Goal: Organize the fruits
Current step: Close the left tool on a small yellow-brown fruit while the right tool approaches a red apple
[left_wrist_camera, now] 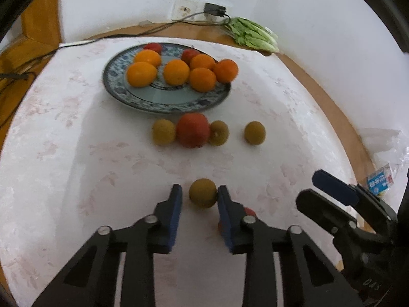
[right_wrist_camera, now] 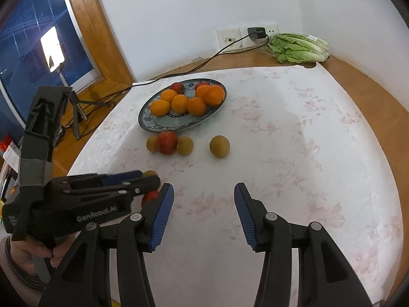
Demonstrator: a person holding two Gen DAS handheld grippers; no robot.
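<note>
The left gripper (left_wrist_camera: 199,194) has its blue-padded jaws around a round brown-green kiwi (left_wrist_camera: 203,192); the right-hand pad touches the fruit, while a gap remains at the other pad, so no grip is established. A small red fruit (left_wrist_camera: 249,211) lies just behind the touching finger, mostly hidden by it. The right gripper (right_wrist_camera: 204,194) hovers over the white floral tablecloth (right_wrist_camera: 294,153) with jaws apart and nothing between them. Farther back, a red apple (left_wrist_camera: 193,130) touches two kiwis, with a third kiwi (left_wrist_camera: 254,132) apart to the right. Beyond these stands the blue-patterned ceramic plate (left_wrist_camera: 163,102) carrying oranges (left_wrist_camera: 176,72) and red fruit. A bundle of green lettuce (right_wrist_camera: 297,47) lies near the wall.
</note>
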